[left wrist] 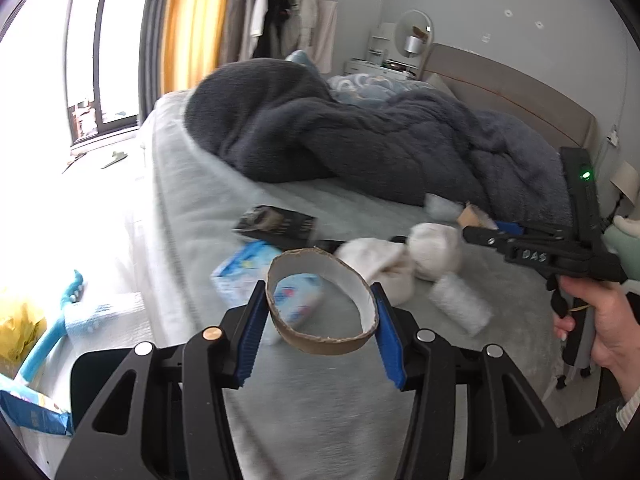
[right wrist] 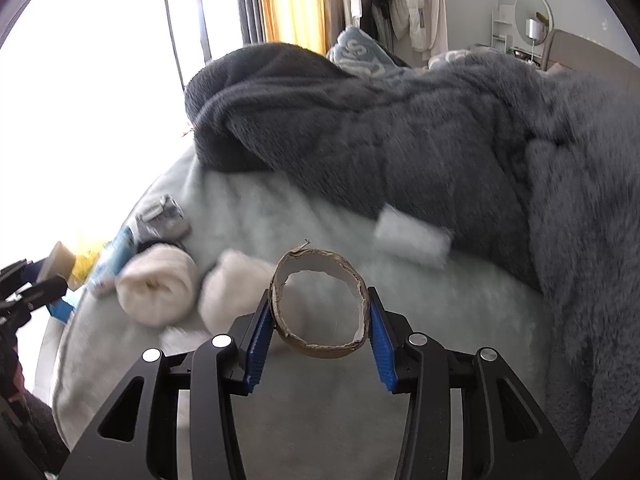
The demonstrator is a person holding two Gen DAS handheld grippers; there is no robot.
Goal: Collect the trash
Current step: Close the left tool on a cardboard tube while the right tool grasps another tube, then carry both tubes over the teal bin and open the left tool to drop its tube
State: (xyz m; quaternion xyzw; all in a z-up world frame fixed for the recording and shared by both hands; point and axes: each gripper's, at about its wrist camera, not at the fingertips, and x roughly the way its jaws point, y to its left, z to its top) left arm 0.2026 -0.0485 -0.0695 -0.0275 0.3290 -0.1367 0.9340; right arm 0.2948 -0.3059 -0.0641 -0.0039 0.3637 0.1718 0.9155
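Note:
My left gripper [left wrist: 320,300] is shut on a squashed cardboard tube [left wrist: 322,344], held above the pale bed sheet [left wrist: 304,420]. My right gripper [right wrist: 318,312] is shut on a second cardboard tube [right wrist: 320,344]. The right gripper also shows in the left wrist view [left wrist: 476,226], its tube [left wrist: 472,214] at its tip. The left gripper shows at the left edge of the right wrist view [right wrist: 48,276]. On the bed lie a blue tissue pack [left wrist: 256,268], a dark packet [left wrist: 276,222], a white wrapper [left wrist: 460,302] and rolled white socks [right wrist: 156,290].
A dark grey fluffy blanket [left wrist: 340,136] is heaped across the bed. A bright window [left wrist: 52,60] and yellow curtain [left wrist: 192,20] are at the left. On the floor left of the bed are a yellow bag [left wrist: 20,332] and blue items [left wrist: 52,328]. The headboard [left wrist: 520,92] is far right.

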